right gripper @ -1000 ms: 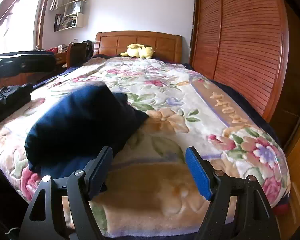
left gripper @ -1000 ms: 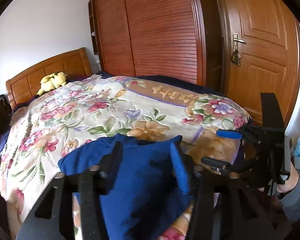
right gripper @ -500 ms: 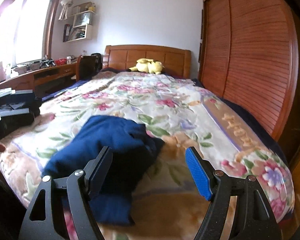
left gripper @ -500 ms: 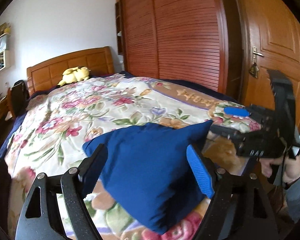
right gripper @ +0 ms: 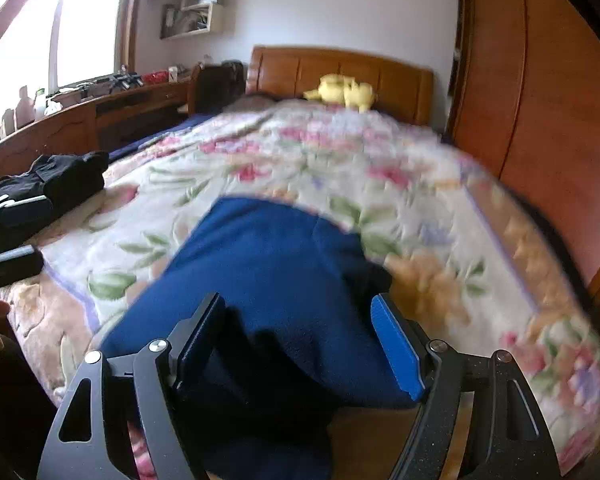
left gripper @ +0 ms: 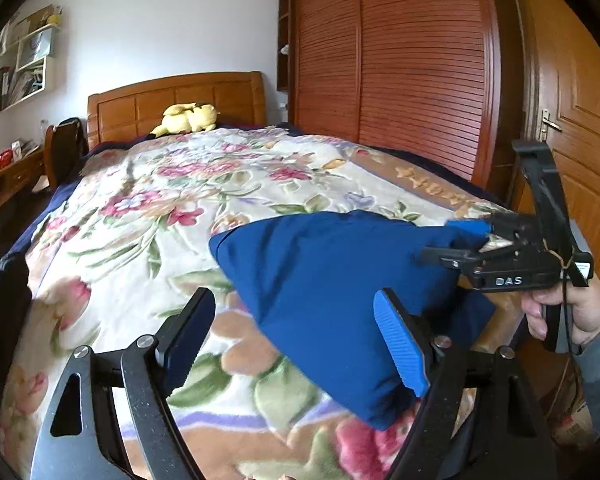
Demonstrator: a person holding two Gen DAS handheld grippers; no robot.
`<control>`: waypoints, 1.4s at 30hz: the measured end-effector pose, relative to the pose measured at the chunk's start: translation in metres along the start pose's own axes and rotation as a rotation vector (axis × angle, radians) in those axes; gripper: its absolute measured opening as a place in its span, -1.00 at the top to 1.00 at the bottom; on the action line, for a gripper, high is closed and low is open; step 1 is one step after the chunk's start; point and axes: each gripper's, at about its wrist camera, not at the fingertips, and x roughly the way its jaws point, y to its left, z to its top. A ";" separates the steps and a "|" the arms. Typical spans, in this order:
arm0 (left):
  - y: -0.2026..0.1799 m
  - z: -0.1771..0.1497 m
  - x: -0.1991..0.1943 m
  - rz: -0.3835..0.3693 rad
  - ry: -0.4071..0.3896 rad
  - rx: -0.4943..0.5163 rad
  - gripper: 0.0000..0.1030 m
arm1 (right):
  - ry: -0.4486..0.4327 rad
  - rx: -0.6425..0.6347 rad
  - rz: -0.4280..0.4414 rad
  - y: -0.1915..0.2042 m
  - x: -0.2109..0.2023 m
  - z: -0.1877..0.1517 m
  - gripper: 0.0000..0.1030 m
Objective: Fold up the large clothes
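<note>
A folded dark blue garment [left gripper: 332, 280] lies near the foot edge of the bed on the floral blanket [left gripper: 172, 208]. My left gripper [left gripper: 296, 340] is open and empty, just in front of the garment's left part. My right gripper [right gripper: 300, 340] is open, its jaws standing over the garment [right gripper: 276, 264] with cloth between them. In the left wrist view the right gripper [left gripper: 460, 240] reaches in from the right, its blue fingertips [left gripper: 466, 226] at the garment's right corner.
A yellow plush toy [left gripper: 188, 118] lies by the wooden headboard [left gripper: 172, 100]. A black garment with white stripes [right gripper: 40, 188] lies at the bed's left edge. A louvred wardrobe [left gripper: 400, 60] and a door [left gripper: 580, 140] stand to the right. A desk [right gripper: 100, 112] runs along the left.
My left gripper has let go of the blue garment and pulled back. My right gripper has moved left and forward onto the garment. The garment now lies flatter on the blanket.
</note>
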 end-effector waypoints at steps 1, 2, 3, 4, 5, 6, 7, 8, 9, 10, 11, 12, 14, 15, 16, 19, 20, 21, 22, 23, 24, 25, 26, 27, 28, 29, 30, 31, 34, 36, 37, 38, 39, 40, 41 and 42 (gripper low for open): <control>0.003 -0.003 0.001 0.001 0.005 -0.009 -0.60 | 0.010 0.016 0.033 -0.004 0.002 -0.003 -0.31; 0.005 -0.004 0.002 0.001 0.009 -0.017 -0.60 | 0.017 0.026 0.043 -0.006 0.002 -0.006 -0.16; 0.008 -0.007 0.003 0.001 0.013 -0.025 -0.60 | 0.025 0.028 0.051 -0.009 0.003 -0.011 -0.03; 0.009 -0.009 0.004 0.002 0.019 -0.030 -0.60 | 0.035 0.027 0.069 -0.011 0.004 -0.012 0.31; 0.010 -0.011 0.005 0.004 0.022 -0.033 -0.60 | 0.038 0.031 0.080 -0.014 0.004 -0.015 0.46; 0.011 -0.013 0.005 0.007 0.024 -0.035 -0.60 | 0.037 0.034 0.087 -0.016 0.002 -0.017 0.54; 0.012 -0.015 0.005 0.007 0.027 -0.037 -0.60 | 0.035 0.034 0.096 -0.018 -0.001 -0.019 0.65; 0.012 -0.016 0.005 0.006 0.028 -0.040 -0.60 | 0.030 0.033 0.096 -0.019 -0.004 -0.021 0.71; 0.013 -0.018 0.004 0.005 0.029 -0.042 -0.60 | 0.028 0.035 0.102 -0.021 -0.008 -0.022 0.74; 0.013 -0.019 0.003 0.006 0.028 -0.043 -0.60 | 0.026 0.031 0.102 -0.022 -0.011 -0.022 0.77; 0.014 -0.020 0.001 0.007 0.026 -0.043 -0.60 | 0.024 0.025 0.093 -0.023 -0.014 -0.023 0.79; 0.014 -0.021 0.000 0.008 0.023 -0.044 -0.60 | 0.028 0.022 0.091 -0.019 -0.014 -0.025 0.79; 0.017 -0.023 -0.003 0.007 0.018 -0.051 -0.60 | 0.038 0.012 0.079 -0.014 -0.008 -0.029 0.80; 0.018 -0.023 -0.003 0.003 0.018 -0.057 -0.60 | 0.046 0.015 0.075 -0.013 -0.004 -0.030 0.80; 0.019 -0.022 -0.002 -0.005 0.019 -0.062 -0.60 | 0.053 0.025 0.073 -0.015 -0.002 -0.033 0.80; 0.022 -0.019 0.007 -0.019 0.023 -0.057 -0.60 | 0.071 0.063 0.065 -0.021 0.003 -0.038 0.79; 0.022 -0.018 0.010 -0.027 0.023 -0.055 -0.60 | 0.069 0.069 0.057 -0.021 0.003 -0.038 0.74; 0.022 -0.017 0.015 -0.039 0.026 -0.054 -0.60 | 0.066 0.076 0.044 -0.021 0.003 -0.038 0.71; 0.021 -0.016 0.021 -0.052 0.032 -0.047 -0.60 | 0.064 0.083 0.029 -0.020 0.002 -0.037 0.59; 0.021 -0.015 0.027 -0.063 0.036 -0.037 -0.60 | 0.064 0.089 0.005 -0.020 0.001 -0.035 0.35; 0.020 -0.014 0.030 -0.070 0.038 -0.031 -0.60 | 0.066 0.093 -0.034 -0.018 -0.002 -0.033 0.23; 0.020 -0.014 0.036 -0.083 0.040 -0.022 -0.60 | 0.068 0.095 -0.073 -0.017 -0.004 -0.031 0.04; 0.020 -0.014 0.040 -0.090 0.041 -0.021 -0.60 | 0.065 0.104 -0.100 -0.018 -0.006 -0.027 -0.05; 0.021 -0.014 0.046 -0.104 0.042 -0.024 -0.60 | 0.061 0.123 -0.120 -0.021 -0.009 -0.024 -0.06; 0.022 -0.014 0.049 -0.113 0.043 -0.027 -0.60 | 0.058 0.147 -0.137 -0.024 -0.012 -0.020 -0.07; 0.023 -0.015 0.053 -0.120 0.047 -0.031 -0.60 | 0.043 0.172 -0.153 -0.026 -0.017 -0.018 -0.07; 0.025 -0.016 0.057 -0.122 0.051 -0.031 -0.60 | 0.012 0.196 -0.156 -0.028 -0.024 -0.015 -0.07; 0.027 -0.019 0.061 -0.119 0.055 -0.031 -0.60 | -0.012 0.210 -0.150 -0.029 -0.029 -0.013 -0.09; 0.032 -0.025 0.067 -0.113 0.061 -0.045 -0.60 | -0.025 0.206 -0.143 -0.023 -0.028 -0.006 -0.20; 0.036 -0.028 0.070 -0.111 0.063 -0.067 -0.60 | -0.009 0.200 -0.147 -0.020 -0.020 -0.003 -0.33; 0.039 -0.030 0.071 -0.106 0.060 -0.083 -0.60 | -0.001 0.196 -0.148 -0.019 -0.013 -0.002 -0.43; 0.040 -0.031 0.071 -0.101 0.059 -0.089 -0.60 | 0.009 0.189 -0.146 -0.018 -0.006 -0.001 -0.49; 0.041 -0.032 0.072 -0.094 0.061 -0.093 -0.60 | 0.024 0.180 -0.147 -0.018 0.002 -0.001 -0.51; 0.042 -0.033 0.071 -0.085 0.062 -0.091 -0.60 | 0.050 0.180 -0.153 -0.022 0.009 -0.002 -0.56; 0.041 -0.033 0.071 -0.078 0.063 -0.086 -0.60 | 0.076 0.193 -0.149 -0.025 0.017 -0.004 -0.65; 0.042 -0.033 0.070 -0.071 0.065 -0.079 -0.60 | 0.104 0.215 -0.135 -0.029 0.027 -0.008 -0.68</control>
